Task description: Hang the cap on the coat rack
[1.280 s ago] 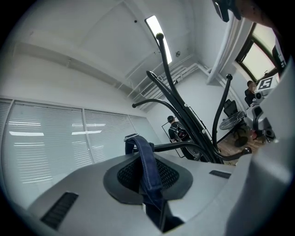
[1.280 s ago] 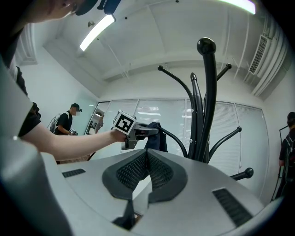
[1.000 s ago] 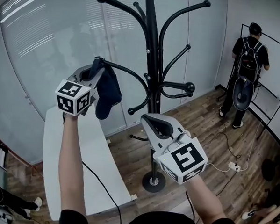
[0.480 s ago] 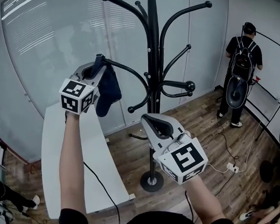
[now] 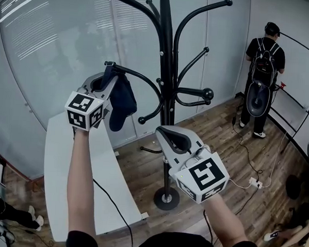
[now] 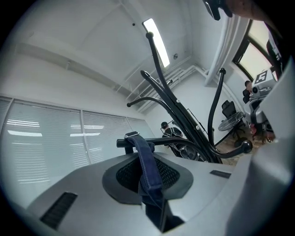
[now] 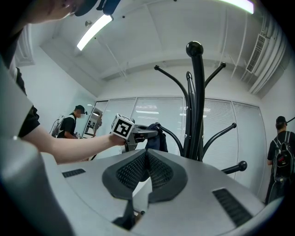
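Between opening jaws of left tool [image 5: 108, 80]: cap [image 5: 120, 100] (draped over rack arm [image 5: 142, 79]); right tool [image 7: 146, 160] closed.

cool, even indoor light is filling all three views. a ceiling strip lamp [image 6: 156, 39] is blowing out to pure white in the left gripper view; streaked glare is lying across the glass wall [image 5: 40, 37]. the coat rack [image 5: 166, 69] is reading near-black. floor [image 5: 220, 144] shadows are falling faint. fisheye bending is curving edges, and black corners are ringing both gripper views
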`<state>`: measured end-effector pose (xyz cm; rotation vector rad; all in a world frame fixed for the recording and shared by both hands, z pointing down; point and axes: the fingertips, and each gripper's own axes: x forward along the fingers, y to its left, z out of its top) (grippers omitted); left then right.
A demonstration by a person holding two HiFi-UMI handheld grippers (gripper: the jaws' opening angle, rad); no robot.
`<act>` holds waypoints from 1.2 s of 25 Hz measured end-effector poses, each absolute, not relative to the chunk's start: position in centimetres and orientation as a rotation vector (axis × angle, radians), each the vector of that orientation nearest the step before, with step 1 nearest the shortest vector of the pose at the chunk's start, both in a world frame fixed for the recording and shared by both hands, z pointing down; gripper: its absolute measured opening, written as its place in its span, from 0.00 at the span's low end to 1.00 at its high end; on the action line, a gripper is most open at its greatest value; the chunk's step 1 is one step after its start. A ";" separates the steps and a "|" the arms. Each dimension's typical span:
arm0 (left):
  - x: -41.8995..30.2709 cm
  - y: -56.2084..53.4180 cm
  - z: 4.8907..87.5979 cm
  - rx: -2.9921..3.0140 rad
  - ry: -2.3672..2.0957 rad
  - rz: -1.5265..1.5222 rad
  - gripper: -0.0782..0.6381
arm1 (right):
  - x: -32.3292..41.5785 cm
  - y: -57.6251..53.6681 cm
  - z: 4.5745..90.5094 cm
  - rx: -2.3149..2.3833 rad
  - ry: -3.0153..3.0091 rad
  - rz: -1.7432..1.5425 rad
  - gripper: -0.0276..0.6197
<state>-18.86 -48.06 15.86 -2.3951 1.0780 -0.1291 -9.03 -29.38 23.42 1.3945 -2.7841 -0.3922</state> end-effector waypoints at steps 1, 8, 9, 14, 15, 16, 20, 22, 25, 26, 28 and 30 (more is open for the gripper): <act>-18.9 -48.0 16.1 -2.403 1.087 -0.108 0.19 | -9.0 -29.4 23.5 1.395 -2.784 -0.388 0.09; -19.3 -47.6 16.8 -2.411 1.138 -0.019 0.31 | -9.1 -29.3 24.0 1.400 -2.781 -0.369 0.09; -19.3 -47.5 16.8 -2.407 1.134 -0.015 0.33 | -9.2 -29.3 24.1 1.397 -2.780 -0.370 0.09; -19.3 -47.2 16.4 -2.398 1.136 0.008 0.38 | -9.2 -29.4 24.3 1.398 -2.775 -0.358 0.09; -19.3 -47.1 16.4 -2.401 1.137 0.013 0.40 | -9.2 -29.4 24.3 1.395 -2.775 -0.361 0.09; -19.3 -47.0 16.5 -2.404 1.137 0.016 0.40 | -9.2 -29.4 24.3 1.393 -2.776 -0.365 0.09; -19.4 -46.8 17.0 -2.384 1.153 0.004 0.41 | -8.8 -29.3 24.4 1.395 -2.777 -0.368 0.09; -19.7 -46.7 17.3 -2.361 1.171 -0.011 0.41 | -8.5 -29.2 24.6 1.400 -2.778 -0.359 0.09; -20.3 -46.3 17.6 -2.336 1.198 -0.026 0.41 | -8.2 -29.1 24.9 1.402 -2.777 -0.345 0.09; -20.6 -46.1 17.7 -2.330 1.207 -0.030 0.41 | -8.1 -29.0 25.0 1.403 -2.778 -0.337 0.09; -21.0 -45.8 17.8 -2.323 1.226 -0.033 0.41 | -8.0 -28.9 25.2 1.402 -2.783 -0.324 0.09; -21.2 -45.6 17.8 -2.322 1.237 -0.030 0.41 | -7.8 -28.8 25.2 1.403 -2.789 -0.311 0.09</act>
